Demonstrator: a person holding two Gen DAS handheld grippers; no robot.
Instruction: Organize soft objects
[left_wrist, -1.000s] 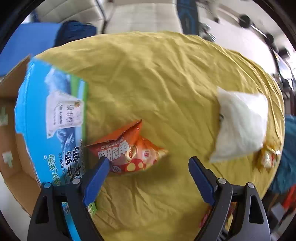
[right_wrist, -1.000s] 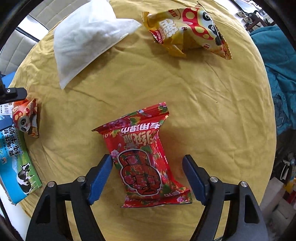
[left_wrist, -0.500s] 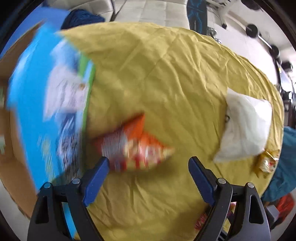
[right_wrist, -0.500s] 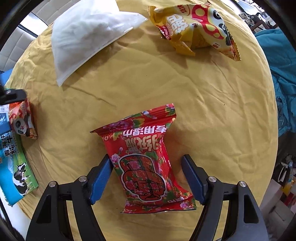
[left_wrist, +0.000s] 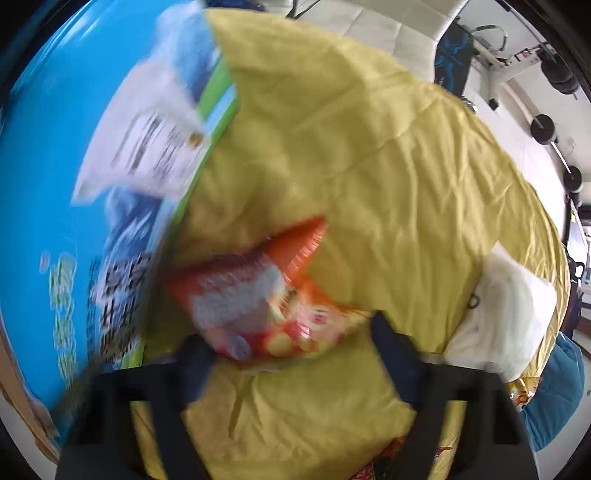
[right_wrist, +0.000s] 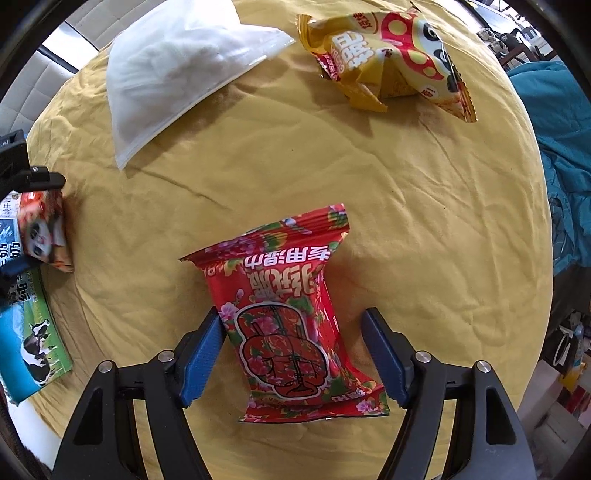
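**Operator:** What is blocking your left gripper (left_wrist: 291, 354)?

**Spotter:** The blue milk carton (left_wrist: 74, 177) is walling off your left side, with the orange snack bag (left_wrist: 258, 295) lying just beside it. Bare yellow cloth (left_wrist: 369, 166) is lying ahead.

**Operator:** And the right?

**Spotter:** The red packet (right_wrist: 291, 314) is sitting between your spread fingers (right_wrist: 201, 356). The white pouch (right_wrist: 177, 66) and yellow snack bag (right_wrist: 388, 55) are lying well ahead, with open cloth between.
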